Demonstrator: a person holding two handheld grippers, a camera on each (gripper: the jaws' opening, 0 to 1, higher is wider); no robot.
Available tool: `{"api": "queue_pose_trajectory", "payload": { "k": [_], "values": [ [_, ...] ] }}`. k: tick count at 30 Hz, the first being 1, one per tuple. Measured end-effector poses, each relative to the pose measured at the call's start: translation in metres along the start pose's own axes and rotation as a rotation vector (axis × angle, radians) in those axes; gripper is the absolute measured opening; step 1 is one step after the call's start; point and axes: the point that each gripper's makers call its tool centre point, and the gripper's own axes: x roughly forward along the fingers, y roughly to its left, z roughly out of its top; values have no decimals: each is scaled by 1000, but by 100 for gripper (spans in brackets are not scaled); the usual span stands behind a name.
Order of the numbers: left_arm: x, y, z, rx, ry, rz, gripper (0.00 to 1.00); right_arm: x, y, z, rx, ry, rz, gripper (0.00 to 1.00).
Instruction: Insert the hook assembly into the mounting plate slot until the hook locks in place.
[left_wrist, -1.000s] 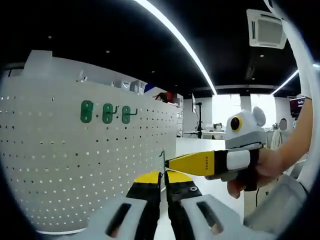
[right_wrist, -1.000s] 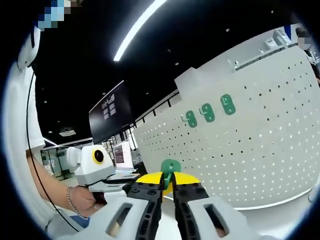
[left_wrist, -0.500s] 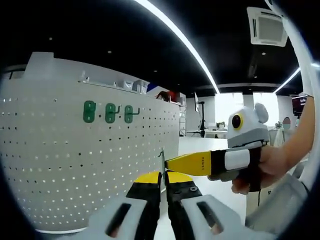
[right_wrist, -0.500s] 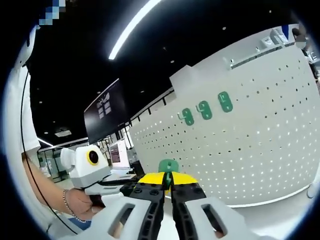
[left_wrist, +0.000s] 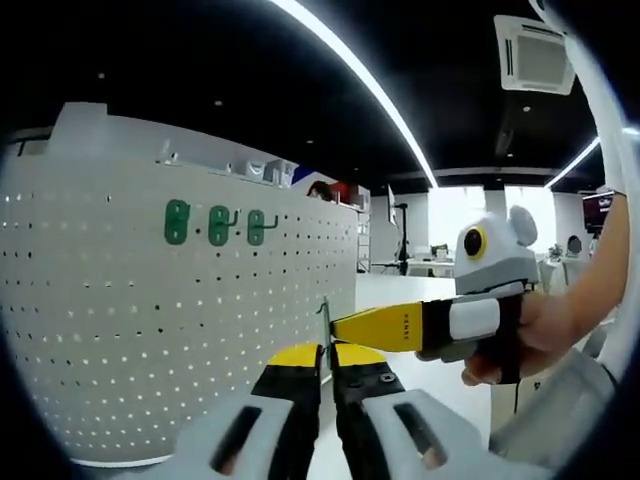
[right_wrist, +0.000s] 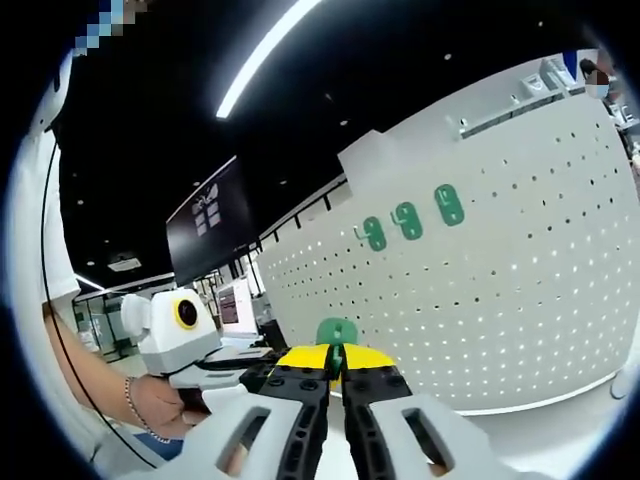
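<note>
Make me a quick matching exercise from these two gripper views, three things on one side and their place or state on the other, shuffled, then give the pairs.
Things:
1. right gripper
2. three green hooks
3. left gripper

Places or states:
A. mounted in a row on the white pegboard
B. jaws shut on a thin metal piece
C. jaws shut on a green hook plate

Pairs: 1-C, 2-A, 3-B
</note>
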Motion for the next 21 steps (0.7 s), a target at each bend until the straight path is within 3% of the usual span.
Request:
{"api": "queue_pose_trajectory", "payload": {
  "k": [3, 7, 10, 21],
  "values": [
    [1, 1, -3, -7, 17, 1, 6, 0, 0, -1, 1, 8, 0, 1],
    [1, 1, -8, -13, 44, 6, 36, 0, -1, 0, 8, 4, 0, 1],
    [3, 1, -20, 22, 99, 12, 52, 0, -3, -1, 7, 6, -3, 1],
    [4, -3, -28, -3, 119, 4, 87, -1, -2, -4, 13, 13, -2, 1]
  ]
}}
